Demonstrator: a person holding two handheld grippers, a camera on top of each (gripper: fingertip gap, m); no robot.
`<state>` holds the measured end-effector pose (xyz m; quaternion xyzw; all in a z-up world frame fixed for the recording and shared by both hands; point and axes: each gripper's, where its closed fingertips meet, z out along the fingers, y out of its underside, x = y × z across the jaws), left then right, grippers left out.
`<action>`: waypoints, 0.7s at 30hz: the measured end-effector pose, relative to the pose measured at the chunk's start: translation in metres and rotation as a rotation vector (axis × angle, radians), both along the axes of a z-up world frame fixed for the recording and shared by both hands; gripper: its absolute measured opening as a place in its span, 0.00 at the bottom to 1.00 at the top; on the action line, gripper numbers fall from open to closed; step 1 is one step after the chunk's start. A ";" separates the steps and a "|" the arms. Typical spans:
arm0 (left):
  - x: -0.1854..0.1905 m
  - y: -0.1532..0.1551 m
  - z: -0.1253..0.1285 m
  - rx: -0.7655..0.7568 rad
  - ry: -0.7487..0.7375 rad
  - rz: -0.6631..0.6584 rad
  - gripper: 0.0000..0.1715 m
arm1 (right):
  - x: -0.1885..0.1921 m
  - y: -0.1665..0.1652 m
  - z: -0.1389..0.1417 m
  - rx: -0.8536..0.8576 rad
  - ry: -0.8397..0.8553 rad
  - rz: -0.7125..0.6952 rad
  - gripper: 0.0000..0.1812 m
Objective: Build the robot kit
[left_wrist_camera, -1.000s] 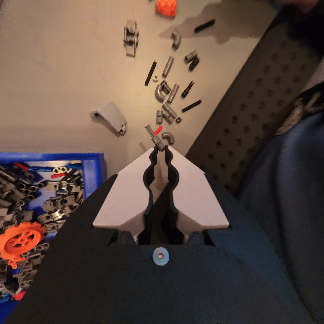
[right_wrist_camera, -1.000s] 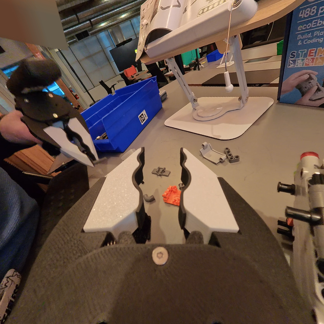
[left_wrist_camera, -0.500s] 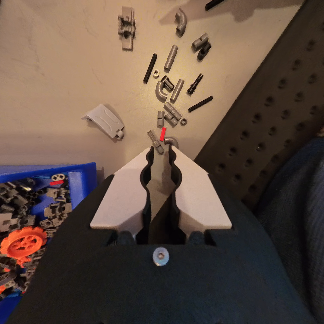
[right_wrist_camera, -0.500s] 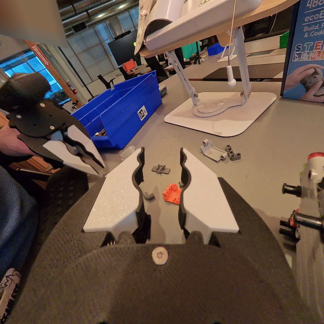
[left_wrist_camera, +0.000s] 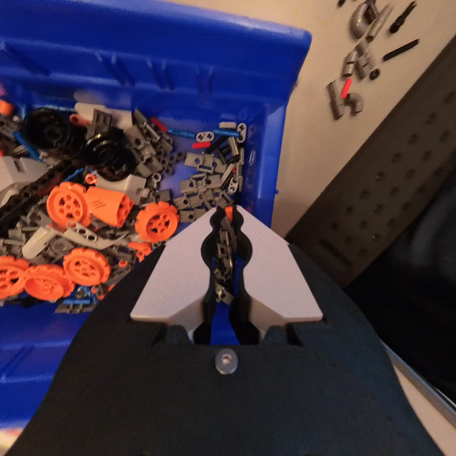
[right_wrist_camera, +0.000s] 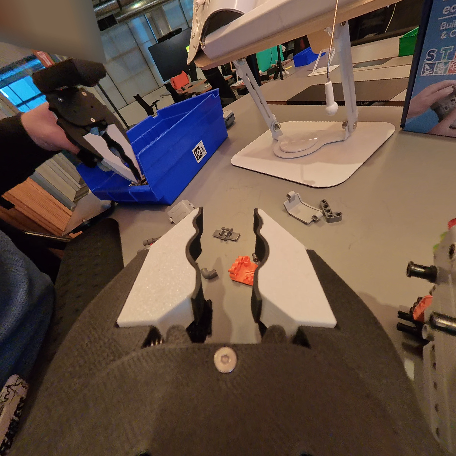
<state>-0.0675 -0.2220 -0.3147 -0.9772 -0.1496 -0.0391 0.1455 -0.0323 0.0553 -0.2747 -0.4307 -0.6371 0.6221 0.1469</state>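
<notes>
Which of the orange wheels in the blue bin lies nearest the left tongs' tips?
The orange wheel lying alone just left of the left tongs; the other wheels sit farther left in the blue bin.

The left hand-held gripper [left_wrist_camera: 226, 211] has swung from the loose parts [left_wrist_camera: 350, 96] on the bench [left_wrist_camera: 315, 118] to the blue bin [left_wrist_camera: 172, 61], its tips now down among the pieces there, jaws narrowed again.

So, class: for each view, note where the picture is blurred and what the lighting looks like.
Left wrist view: warm, dim light; the blue bin rim and loose grey parts are smeared. Right wrist view: brighter and cooler, mostly sharp; only the grey model at the right edge is blurred.
</notes>
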 end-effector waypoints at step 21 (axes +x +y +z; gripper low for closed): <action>-0.027 0.002 -0.036 -0.085 -0.068 0.069 0.00 | -0.002 0.003 -0.001 -0.019 -0.015 -0.013 0.22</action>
